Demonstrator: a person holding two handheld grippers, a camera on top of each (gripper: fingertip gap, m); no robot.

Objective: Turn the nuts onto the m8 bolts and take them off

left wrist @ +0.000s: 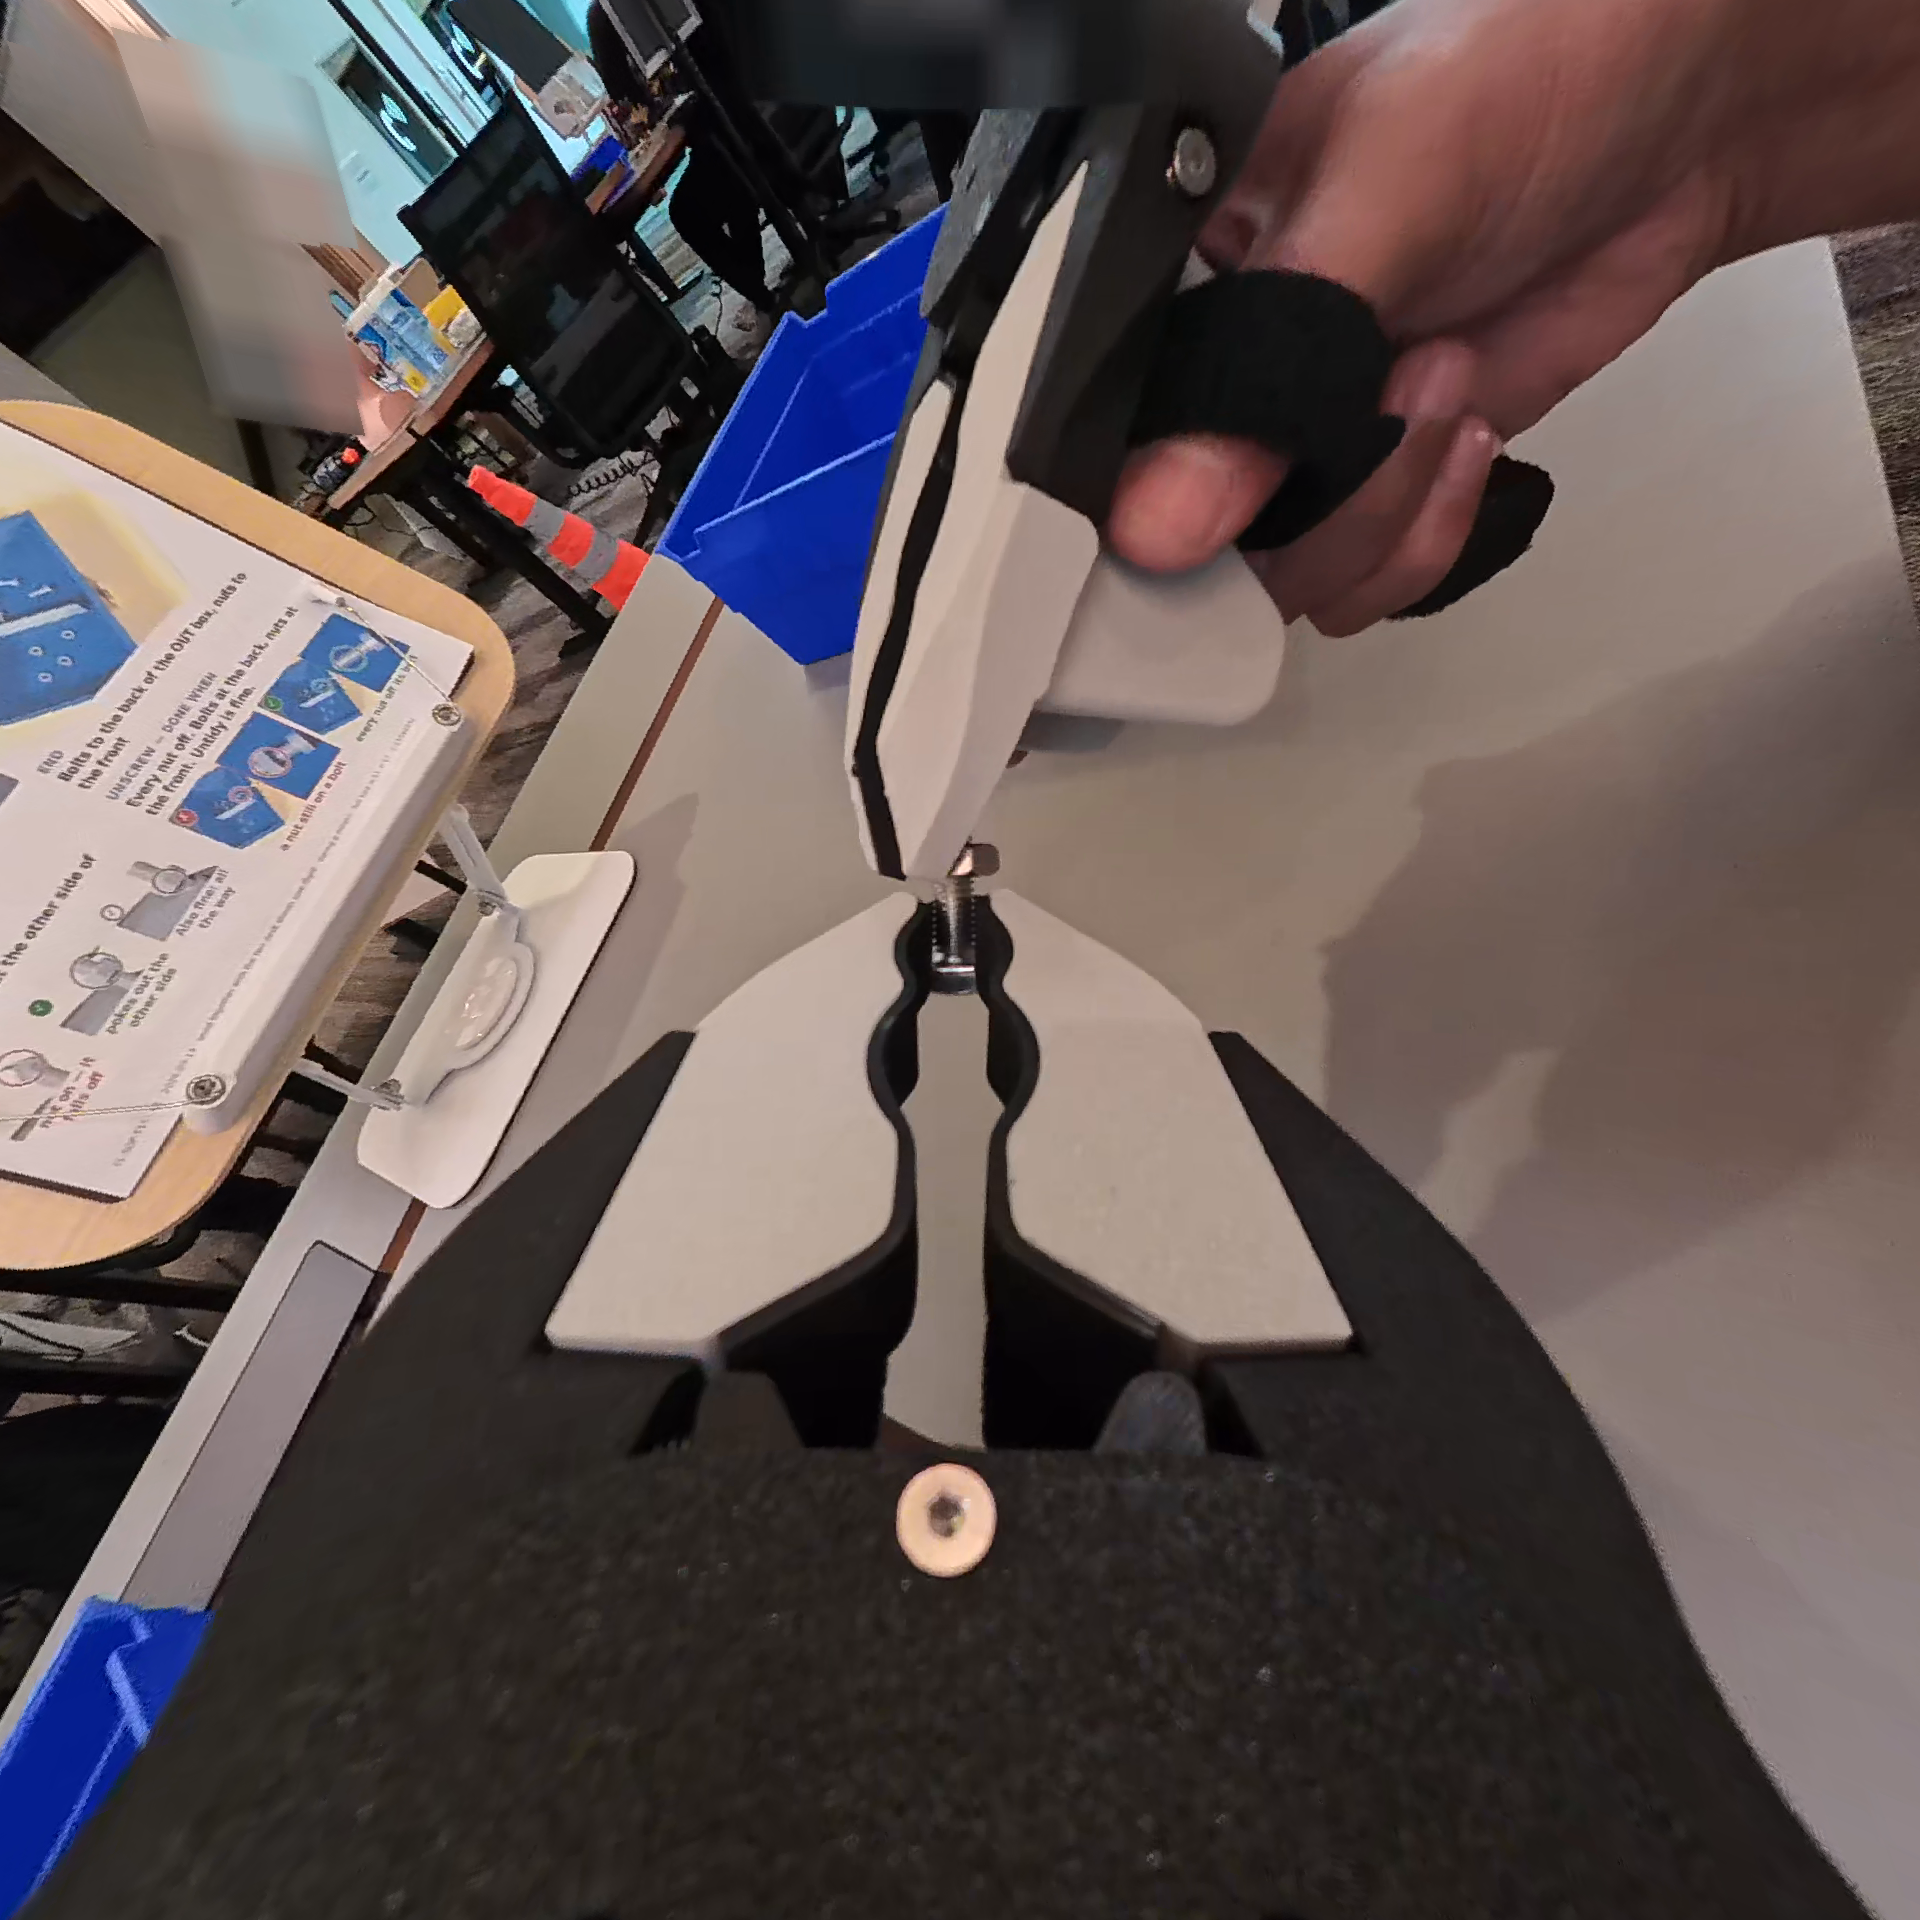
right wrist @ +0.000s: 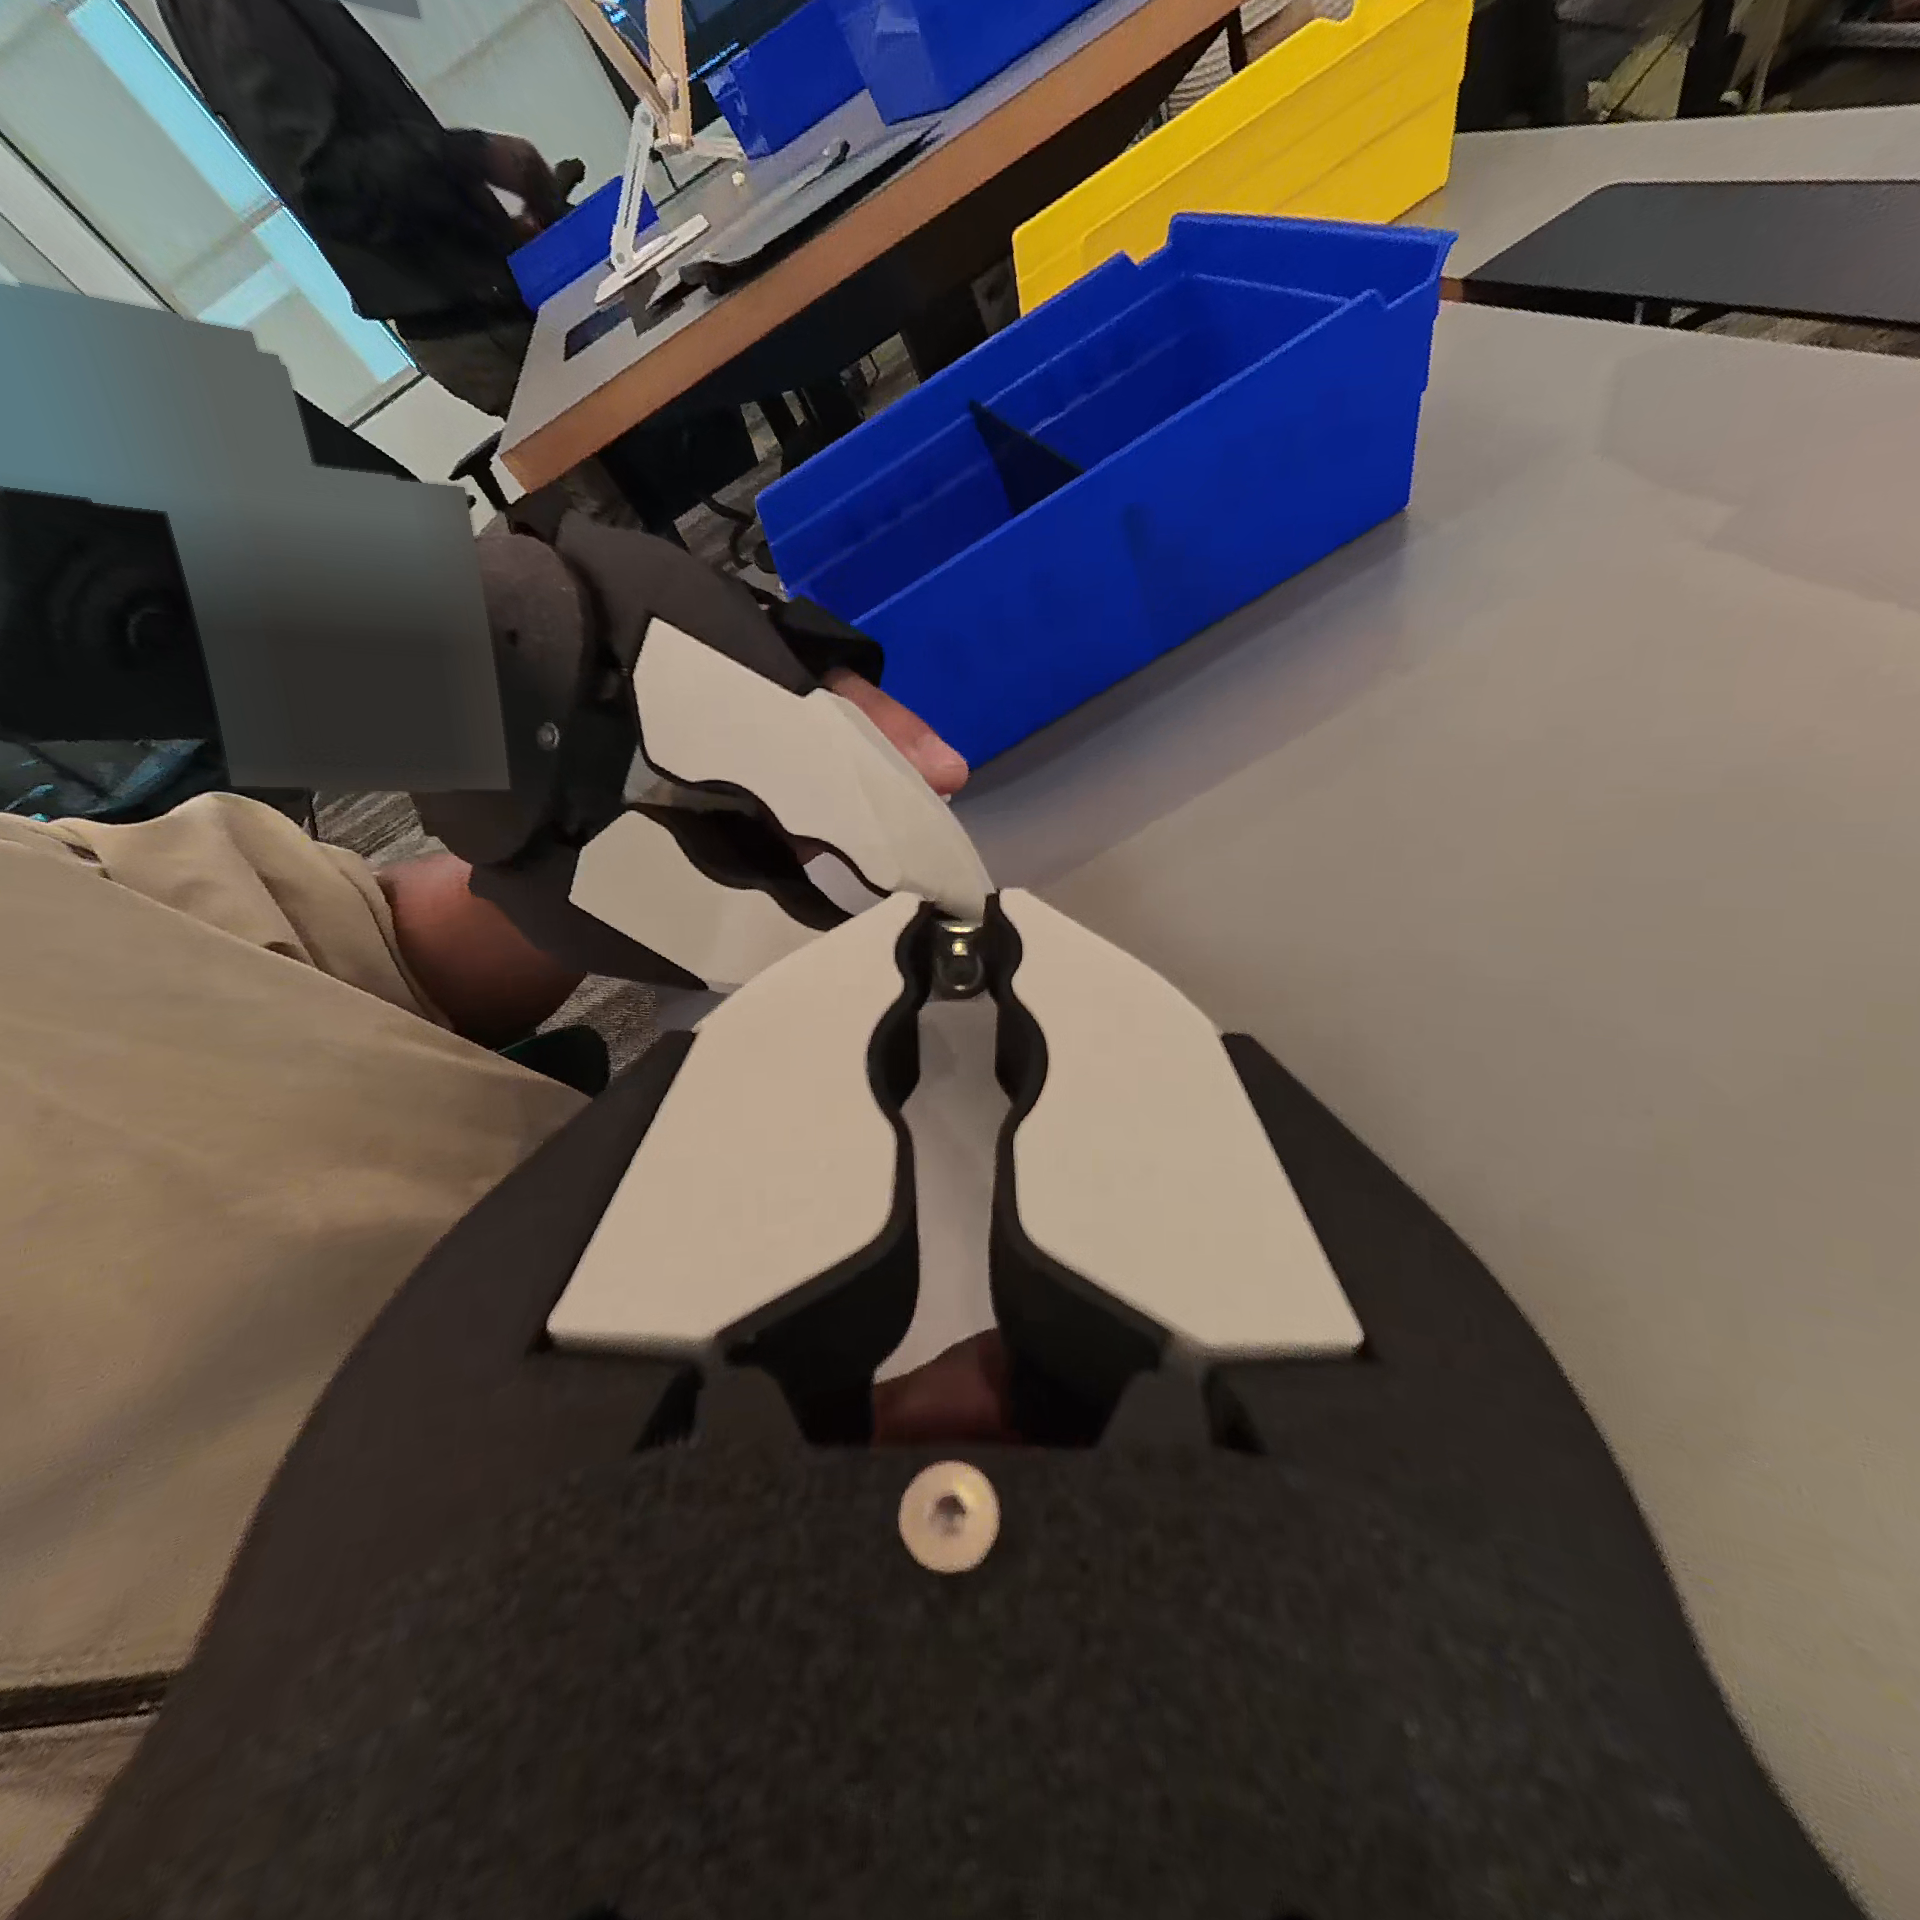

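Left gripper (left wrist: 951,940) jaws clamp the threaded silver bolt (left wrist: 953,928); right gripper (right wrist: 961,935) jaws pinch its nut (left wrist: 979,860).

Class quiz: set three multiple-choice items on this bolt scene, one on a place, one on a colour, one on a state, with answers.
1. Where is the bolt? A on the floor; B between the left gripper's tips; C in a drawer.
2. The bin behind the blue bin is: A yellow; B red; C green.
3. The right gripper is: A wide open; B shut on the nut; C out of view.
Key: B, its head sits between the tips; A, the yellow bin stands behind; B, its tips clamp the nut.
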